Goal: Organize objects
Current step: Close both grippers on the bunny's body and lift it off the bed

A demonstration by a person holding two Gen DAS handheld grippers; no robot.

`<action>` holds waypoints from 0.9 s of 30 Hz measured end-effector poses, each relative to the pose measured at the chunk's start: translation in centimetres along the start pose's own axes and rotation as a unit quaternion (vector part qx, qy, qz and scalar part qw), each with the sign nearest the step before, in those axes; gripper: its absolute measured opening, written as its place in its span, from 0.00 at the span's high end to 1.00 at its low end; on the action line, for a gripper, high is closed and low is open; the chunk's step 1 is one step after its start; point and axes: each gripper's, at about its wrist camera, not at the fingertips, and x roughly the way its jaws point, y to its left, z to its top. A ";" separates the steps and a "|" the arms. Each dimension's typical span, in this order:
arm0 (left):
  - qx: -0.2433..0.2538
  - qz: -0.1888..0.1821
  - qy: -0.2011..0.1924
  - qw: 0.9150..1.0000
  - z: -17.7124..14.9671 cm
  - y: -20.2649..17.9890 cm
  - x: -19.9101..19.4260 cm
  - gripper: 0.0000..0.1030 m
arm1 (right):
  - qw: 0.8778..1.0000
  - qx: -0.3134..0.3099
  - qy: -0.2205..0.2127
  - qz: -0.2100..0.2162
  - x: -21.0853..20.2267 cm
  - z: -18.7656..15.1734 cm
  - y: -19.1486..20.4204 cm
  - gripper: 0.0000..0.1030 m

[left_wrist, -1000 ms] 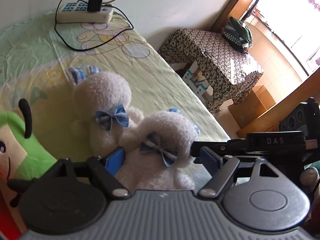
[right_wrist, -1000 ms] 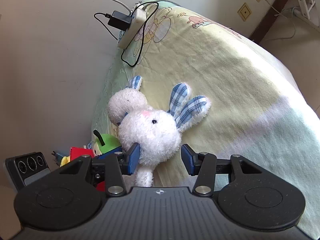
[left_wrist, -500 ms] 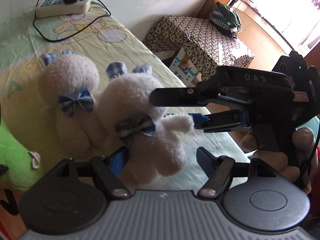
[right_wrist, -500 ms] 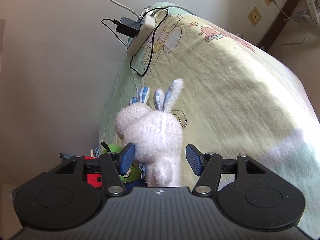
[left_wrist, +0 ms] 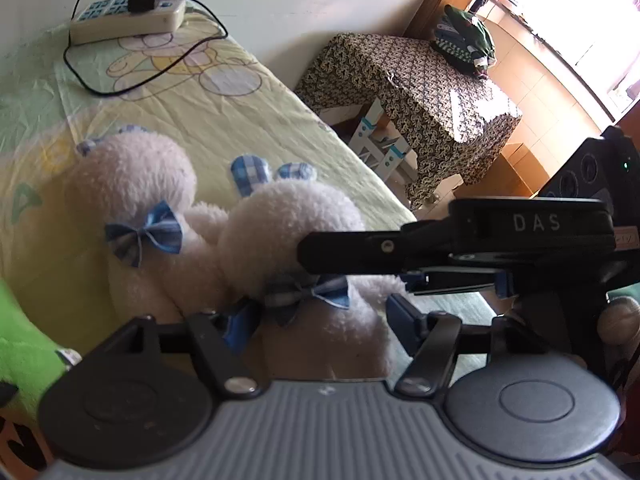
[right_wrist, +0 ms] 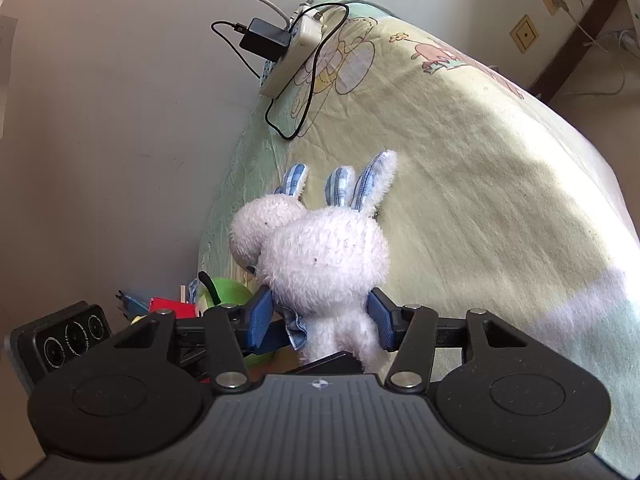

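Note:
Two white plush rabbits with blue checked bows sit side by side on the yellow-green bed sheet (left_wrist: 248,104). The near rabbit (left_wrist: 296,224) (right_wrist: 324,256) sits upright with its back to the right wrist camera. My left gripper (left_wrist: 320,324) is closing on its lower body, and both blue pads touch the fur. My right gripper (right_wrist: 320,318) (left_wrist: 354,266) reaches in from the right in the left wrist view. It is closing at the rabbit's neck, pads against the fur on both sides. The far rabbit (left_wrist: 136,184) (right_wrist: 264,228) leans against the near one, untouched.
A power strip with a black charger and cable (left_wrist: 128,20) (right_wrist: 288,56) lies at the head of the bed by the wall. A green plush (left_wrist: 24,340) (right_wrist: 224,292) lies left of the rabbits. A table under patterned cloth (left_wrist: 420,80) stands past the bed's right edge.
The near rabbit has turned from facing the right wrist camera to upright with its back to it. Both grippers' jaws narrowed around it, the left moving in closer.

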 end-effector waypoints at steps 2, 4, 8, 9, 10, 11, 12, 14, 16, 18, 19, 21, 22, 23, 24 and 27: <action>0.004 0.002 -0.001 1.000 -0.2 -0.2 -0.4 0.40 | 1.000 -0.010 0.002 -0.001 -0.3 -0.2 0.3 0.51; 0.001 -0.001 -0.003 1.000 -0.4 -0.2 -0.9 0.42 | 1.000 -0.021 0.006 -0.001 -0.8 -0.5 0.7 0.51; -0.003 -0.004 -0.007 1.000 -1.2 -0.4 -2.0 0.44 | 0.999 -0.040 0.014 -0.002 -1.5 -1.3 1.6 0.51; -0.003 -0.003 -0.009 1.000 -1.4 -0.6 -2.3 0.44 | 0.999 -0.045 0.016 -0.002 -1.6 -1.6 1.9 0.51; -0.003 -0.003 -0.011 1.000 -1.7 -0.7 -2.7 0.44 | 0.999 -0.050 0.018 -0.003 -1.8 -1.9 2.2 0.51; -0.004 -0.003 -0.012 1.000 -2.0 -0.8 -3.0 0.44 | 0.998 -0.057 0.021 -0.003 -2.0 -2.3 2.6 0.51; -0.006 -0.002 -0.014 1.000 -2.3 -1.0 -3.5 0.44 | 0.998 -0.064 0.023 -0.003 -2.1 -2.6 2.9 0.51; -0.009 -0.002 -0.019 1.000 -3.0 -1.2 -4.3 0.44 | 0.996 -0.081 0.029 -0.003 -2.4 -3.2 3.7 0.51; -0.012 0.000 -0.023 1.000 -3.7 -1.3 -5.2 0.44 | 0.994 -0.099 0.036 -0.003 -2.6 -3.9 4.6 0.51; -0.017 0.002 -0.028 0.999 -4.5 -1.4 -6.1 0.44 | 0.993 -0.114 0.042 -0.003 -2.7 -4.6 5.3 0.51; -0.020 0.003 -0.029 0.999 -4.9 -1.4 -6.5 0.44 | 0.991 -0.125 0.046 -0.003 -2.6 -5.0 5.8 0.51; -0.026 0.008 -0.032 0.999 -5.8 -1.4 -7.4 0.44 | 0.988 -0.143 0.055 -0.002 -2.4 -5.8 6.6 0.51; -0.029 0.011 -0.035 0.999 -6.2 -1.4 -7.9 0.44 | 0.987 -0.151 0.059 0.000 -2.3 -6.1 7.0 0.51; -0.032 0.014 -0.038 0.999 -6.7 -1.3 -8.3 0.44 | 0.985 -0.159 0.065 0.002 -2.1 -6.4 7.4 0.51; -0.037 0.017 -0.041 0.998 -7.2 -1.2 -8.8 0.44 | 0.984 -0.166 0.070 0.003 -1.9 -6.7 7.7 0.51; -0.054 0.026 -0.047 0.997 -8.7 -0.9 -10.1 0.45 | 0.978 -0.187 0.092 0.010 -1.2 -7.7 8.7 0.51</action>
